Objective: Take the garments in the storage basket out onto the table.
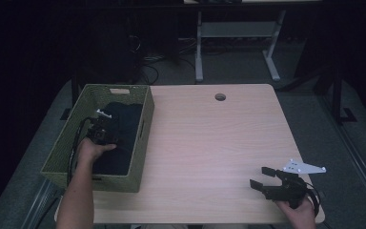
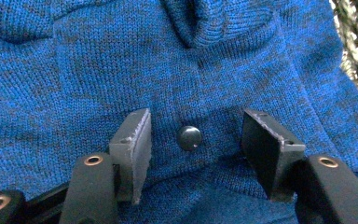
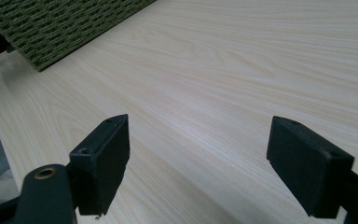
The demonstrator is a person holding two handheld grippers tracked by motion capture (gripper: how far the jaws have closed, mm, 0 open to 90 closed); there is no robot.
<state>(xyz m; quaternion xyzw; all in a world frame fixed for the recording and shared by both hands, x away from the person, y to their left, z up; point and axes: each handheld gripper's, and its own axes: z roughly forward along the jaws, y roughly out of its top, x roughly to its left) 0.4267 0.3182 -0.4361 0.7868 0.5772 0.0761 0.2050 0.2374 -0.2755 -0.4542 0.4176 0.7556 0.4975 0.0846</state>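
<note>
The right gripper lay nearest, low over the bare table at its near right corner, jaws spread wide with nothing between them. Farther off at the left, the left gripper reached down into the green woven basket, its jaws partly apart and pressed into the blue knitted sweater there, a dark button between them, not pinched.

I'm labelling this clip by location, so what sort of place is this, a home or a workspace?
Most likely a lab or office workspace, not a home. A plain wooden desk with a cable hole stands on grey carpet, a white-framed workbench stands behind it with loose cables on the floor, and a green woven basket holds a blue knit garment.
</note>
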